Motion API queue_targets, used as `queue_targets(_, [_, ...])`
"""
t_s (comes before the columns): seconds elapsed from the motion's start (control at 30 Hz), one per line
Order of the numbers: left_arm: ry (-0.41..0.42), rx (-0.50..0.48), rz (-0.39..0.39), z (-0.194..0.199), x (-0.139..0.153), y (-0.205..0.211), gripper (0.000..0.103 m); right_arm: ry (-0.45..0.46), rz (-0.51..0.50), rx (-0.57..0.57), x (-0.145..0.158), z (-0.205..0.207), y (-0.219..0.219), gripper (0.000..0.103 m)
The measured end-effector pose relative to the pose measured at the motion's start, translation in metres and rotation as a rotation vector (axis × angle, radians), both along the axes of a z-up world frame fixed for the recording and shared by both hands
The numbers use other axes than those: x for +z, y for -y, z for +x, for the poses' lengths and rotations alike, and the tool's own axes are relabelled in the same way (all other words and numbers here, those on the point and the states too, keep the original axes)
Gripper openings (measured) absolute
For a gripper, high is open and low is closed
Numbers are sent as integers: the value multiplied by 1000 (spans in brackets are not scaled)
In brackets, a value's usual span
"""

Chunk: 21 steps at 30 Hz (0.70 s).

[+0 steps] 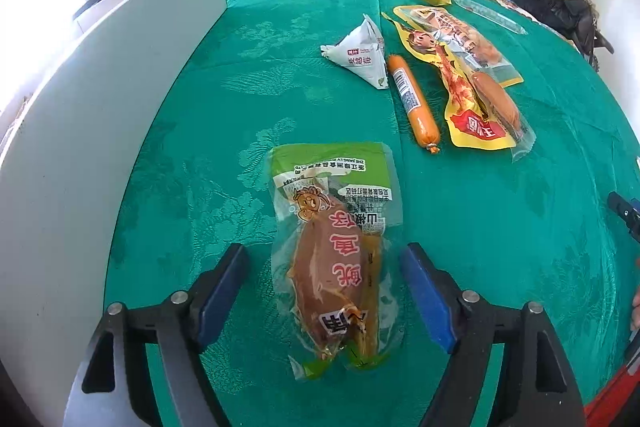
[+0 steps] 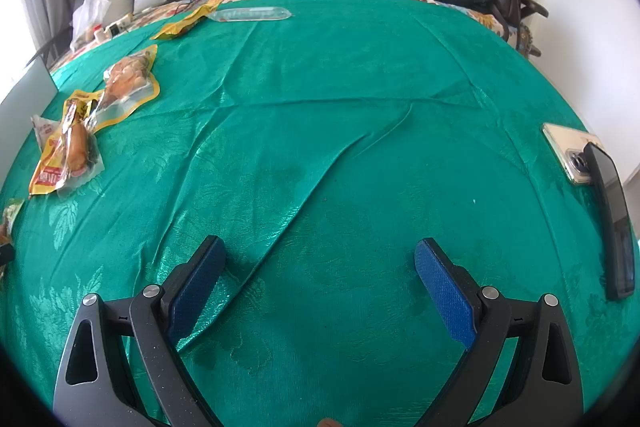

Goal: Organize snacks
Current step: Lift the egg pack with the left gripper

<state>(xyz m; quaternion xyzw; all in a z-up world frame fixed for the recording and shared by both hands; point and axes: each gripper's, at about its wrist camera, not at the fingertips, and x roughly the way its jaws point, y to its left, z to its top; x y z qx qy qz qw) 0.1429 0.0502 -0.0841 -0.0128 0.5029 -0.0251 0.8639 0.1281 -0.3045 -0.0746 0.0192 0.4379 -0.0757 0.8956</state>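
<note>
While the left gripper point(image 1: 326, 291) points steeply down with its blue pads spread wide, a green snack pack point(image 1: 334, 251) lies flat on the green cloth point(image 1: 500, 211) between them, and neither pad touches it. Beside it on the left stands a white box wall point(image 1: 100, 115), and I cannot see what is inside. Further off lie an orange sausage point(image 1: 412, 103), a white triangle pack point(image 1: 362, 53) and yellow packs point(image 1: 460, 67); the right gripper point(image 2: 320, 279) is spread too, with only cloth under it.
</note>
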Motion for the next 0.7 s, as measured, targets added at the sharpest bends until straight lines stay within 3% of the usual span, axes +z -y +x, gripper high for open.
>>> queue_targets(0.2, [41,10,8,1,-6,-7,102,0,0,0,0,0,0,98])
queue_targets(0.53, [100,13,2,-4,-8,-11,103,-17,12,13,3,0,0,97])
queue_targets(0.7, [119,27,5,-7,-8,-10,103,115,272,185,35,0,-29,95])
